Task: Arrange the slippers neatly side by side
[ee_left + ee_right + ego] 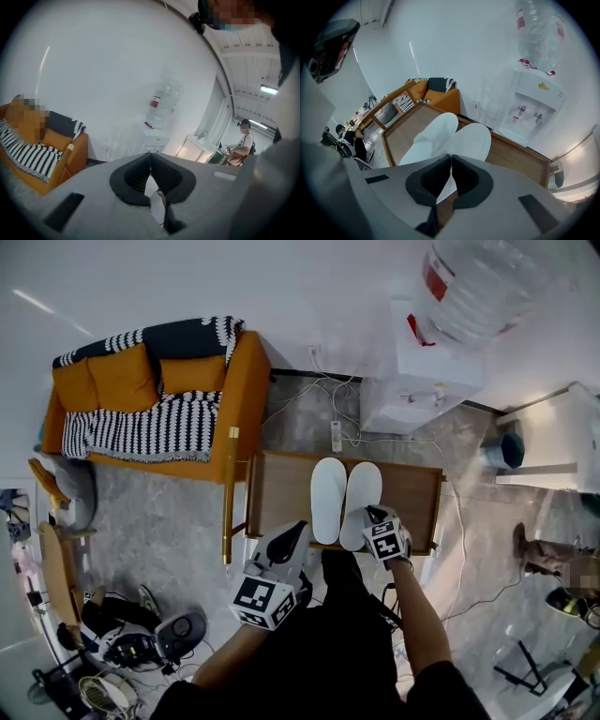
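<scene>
Left gripper (pixel 296 532): jaws fully together in its own view (pixel 150 165), nothing between them. It hangs off the near edge of the table, clear of both slippers, and points toward the wall and the water dispenser (pixel 154 136).
Right gripper (pixel 372 515): jaws clenched tip to tip (pixel 450 158), with no object pinched between the pads. It is tilted steeply down over the heel end of the dispenser-side slipper (pixel 361 488).
Contact, right gripper: the tips are at or just above that slipper's heel. Whether they touch the fabric cannot be confirmed from either view.
Sofa-side slipper (pixel 328 498): white, lying flat on the wooden table (pixel 281 493), toe pointing away from the person.
Pair: the two slippers lie side by side, long edges touching or nearly so, toes about level. The right gripper view agrees (pixel 433 131), (pixel 471 140).
Table: low, wooden, rimmed, standing just beside the orange sofa (pixel 141 399).
</scene>
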A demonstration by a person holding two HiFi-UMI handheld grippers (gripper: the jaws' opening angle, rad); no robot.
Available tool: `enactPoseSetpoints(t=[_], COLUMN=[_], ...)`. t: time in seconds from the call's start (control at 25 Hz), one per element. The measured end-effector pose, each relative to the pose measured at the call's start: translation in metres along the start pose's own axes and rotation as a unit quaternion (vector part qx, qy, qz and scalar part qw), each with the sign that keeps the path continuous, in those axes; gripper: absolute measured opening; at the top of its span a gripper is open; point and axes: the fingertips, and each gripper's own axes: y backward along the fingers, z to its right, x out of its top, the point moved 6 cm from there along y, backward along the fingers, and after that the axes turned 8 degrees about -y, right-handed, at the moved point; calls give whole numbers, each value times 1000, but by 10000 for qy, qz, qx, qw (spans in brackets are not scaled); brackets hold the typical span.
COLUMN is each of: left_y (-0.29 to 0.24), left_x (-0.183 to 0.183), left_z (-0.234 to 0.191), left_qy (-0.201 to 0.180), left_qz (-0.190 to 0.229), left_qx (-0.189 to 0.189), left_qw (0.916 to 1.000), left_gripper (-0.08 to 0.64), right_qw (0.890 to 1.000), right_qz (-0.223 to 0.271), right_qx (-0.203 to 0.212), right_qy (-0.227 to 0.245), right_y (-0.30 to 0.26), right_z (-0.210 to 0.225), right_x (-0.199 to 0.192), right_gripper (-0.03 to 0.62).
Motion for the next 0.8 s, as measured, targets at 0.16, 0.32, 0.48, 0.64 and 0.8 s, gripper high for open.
enactPoseSetpoints(t=[0.16, 0.32, 0.48, 0.64, 0.8], left_y=[-5, -9, -10, -10, -9], left_x=[1, 2, -2, -3, -2], left_z=[-2, -3, -5, -5, -5], left_qy=[86, 154, 156, 113, 87], left_qz=[-21, -40, -64, -64, -58], left_qx=[81, 130, 153, 141, 102], left_qw=[9999, 9998, 9997, 9998, 9999], left_gripper=[17, 17, 17, 17, 17], right_qw=[9997, 9994, 9992, 9991, 9990], right_qz=[-151, -257, -327, -381, -445], right_qx=[8, 23, 3, -23, -8], right_qy=[178, 220, 216, 190, 73], right_y=[-9, -13, -19, -20, -22], right_z=[3, 7, 9, 9, 10], right_x=[-1, -4, -8, -10, -12], right_gripper=[20, 20, 20, 21, 27])
